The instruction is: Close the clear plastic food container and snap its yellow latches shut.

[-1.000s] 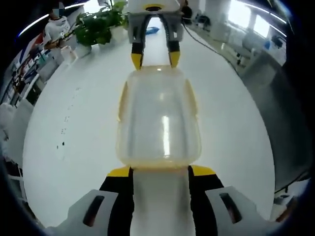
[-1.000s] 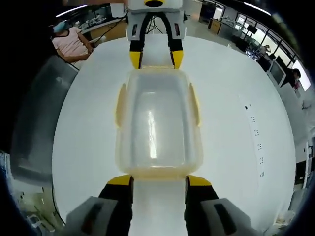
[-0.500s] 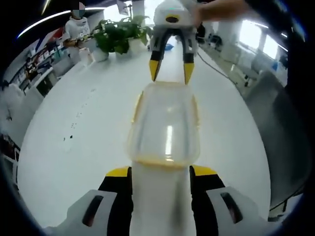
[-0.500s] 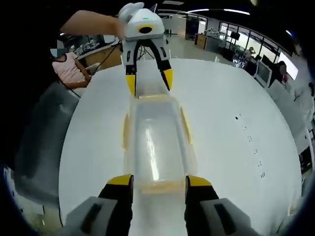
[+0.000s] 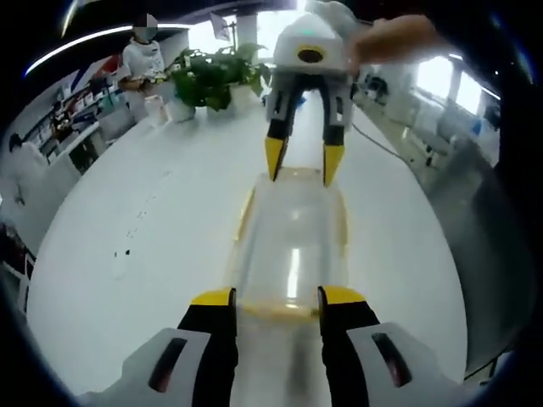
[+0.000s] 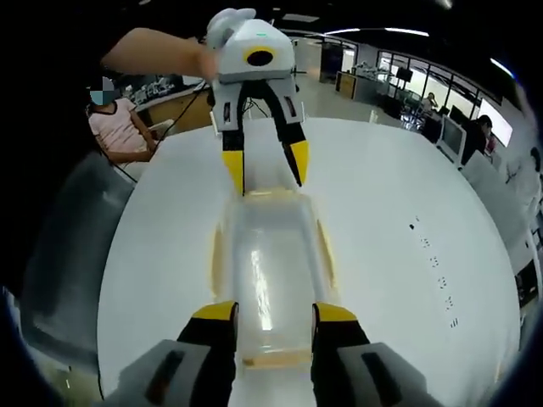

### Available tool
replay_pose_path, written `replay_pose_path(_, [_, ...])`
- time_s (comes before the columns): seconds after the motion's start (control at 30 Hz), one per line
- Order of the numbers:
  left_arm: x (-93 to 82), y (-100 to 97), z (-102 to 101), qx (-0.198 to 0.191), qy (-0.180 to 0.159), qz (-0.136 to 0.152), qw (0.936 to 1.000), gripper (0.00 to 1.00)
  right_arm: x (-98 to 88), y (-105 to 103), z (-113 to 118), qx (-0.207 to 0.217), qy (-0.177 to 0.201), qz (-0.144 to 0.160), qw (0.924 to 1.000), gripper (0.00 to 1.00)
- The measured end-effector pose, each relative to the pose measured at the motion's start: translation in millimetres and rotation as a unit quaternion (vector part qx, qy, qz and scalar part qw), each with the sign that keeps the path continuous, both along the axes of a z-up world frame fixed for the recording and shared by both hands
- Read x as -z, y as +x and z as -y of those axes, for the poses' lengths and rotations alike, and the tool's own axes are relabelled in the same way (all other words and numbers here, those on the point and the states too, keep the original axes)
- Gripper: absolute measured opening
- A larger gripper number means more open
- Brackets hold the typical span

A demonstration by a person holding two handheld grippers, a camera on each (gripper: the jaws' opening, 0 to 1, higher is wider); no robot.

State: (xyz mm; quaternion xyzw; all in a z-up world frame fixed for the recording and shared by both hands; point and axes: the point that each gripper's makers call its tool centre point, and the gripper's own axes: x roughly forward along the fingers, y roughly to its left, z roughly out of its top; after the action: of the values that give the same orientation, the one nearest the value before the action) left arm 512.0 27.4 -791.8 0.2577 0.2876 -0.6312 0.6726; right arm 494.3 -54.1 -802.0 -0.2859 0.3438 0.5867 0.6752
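The clear plastic container (image 5: 291,242) with its lid on lies lengthwise on the white table (image 5: 127,237). Yellow latches (image 5: 245,212) run along its long sides and another sits at each short end. My left gripper (image 5: 276,298) is open, its yellow-tipped jaws flanking the near end latch. My right gripper (image 5: 303,165), held by a hand, points down at the far end. In the right gripper view the container (image 6: 270,271) reaches in between the open jaws of the right gripper (image 6: 274,314), and the left gripper (image 6: 265,174) stands over the opposite end.
Potted plants (image 5: 212,76) and a standing person (image 5: 144,55) are beyond the table's far edge. A seated person (image 6: 114,123) is at the other side. Grey chair backs (image 6: 68,254) border the table (image 6: 407,280). Small dark specks (image 6: 437,263) mark the tabletop.
Both grippers have moved in and dropped lower over the container's ends. Each pair of jaws has narrowed a little. The container stays where it was.
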Motion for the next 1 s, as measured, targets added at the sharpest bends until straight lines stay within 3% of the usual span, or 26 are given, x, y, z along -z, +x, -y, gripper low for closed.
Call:
replay_pose_path(0.3, [7.4,-10.0,37,0.030,-0.011,-0.003,0.9995,0.35,-1.7,4,-23,-0.017,0.001,0.005,0.9998,0.33])
replay_pose_path(1.0, [4.7,-17.8,62,0.046,-0.022,0.000,0.9987,0.38,-3.8,14,-36,-0.047,-0.011,0.006,0.9988,0.39])
